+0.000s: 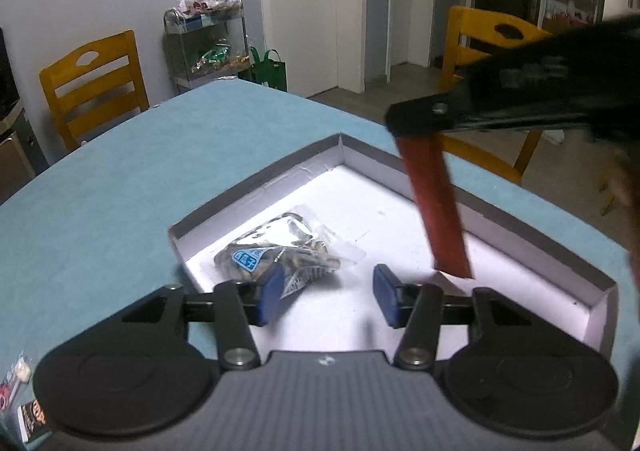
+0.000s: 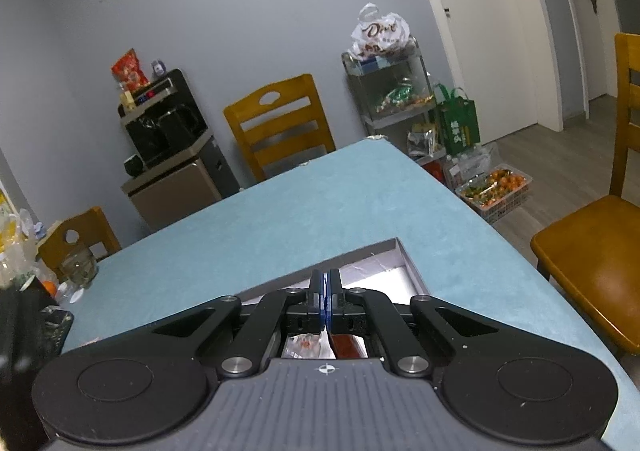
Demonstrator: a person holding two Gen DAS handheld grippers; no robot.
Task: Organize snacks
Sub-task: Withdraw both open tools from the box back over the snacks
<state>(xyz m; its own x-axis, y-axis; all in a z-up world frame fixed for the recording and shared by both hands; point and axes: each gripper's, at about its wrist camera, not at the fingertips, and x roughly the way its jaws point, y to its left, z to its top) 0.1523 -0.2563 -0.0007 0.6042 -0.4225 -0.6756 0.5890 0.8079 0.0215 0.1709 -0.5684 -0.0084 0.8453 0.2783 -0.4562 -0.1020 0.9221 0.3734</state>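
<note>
A shallow white box point(image 1: 344, 159) with grey walls lies on the teal table. A clear snack packet with a blue label point(image 1: 276, 251) lies inside it, at the left. My left gripper point(image 1: 326, 297) is open just above the box floor, its left blue finger point(image 1: 269, 299) touching the packet's near edge. My right gripper point(image 1: 416, 119) reaches in from the upper right, shut on a long red snack packet point(image 1: 438, 207) that hangs down into the box. In the right wrist view the right gripper point(image 2: 326, 301) is shut, the red packet point(image 2: 346, 345) below the fingers and the box point(image 2: 404, 259) beneath.
Wooden chairs point(image 1: 94, 87) point(image 2: 592, 247) stand around the table. A metal cart with bags point(image 2: 394, 91) and a green bag point(image 2: 458, 123) stand beyond the far corner. A glass jar point(image 2: 78, 265) and clutter sit at the table's left end. Small snack packs point(image 1: 24, 407) lie near my left gripper.
</note>
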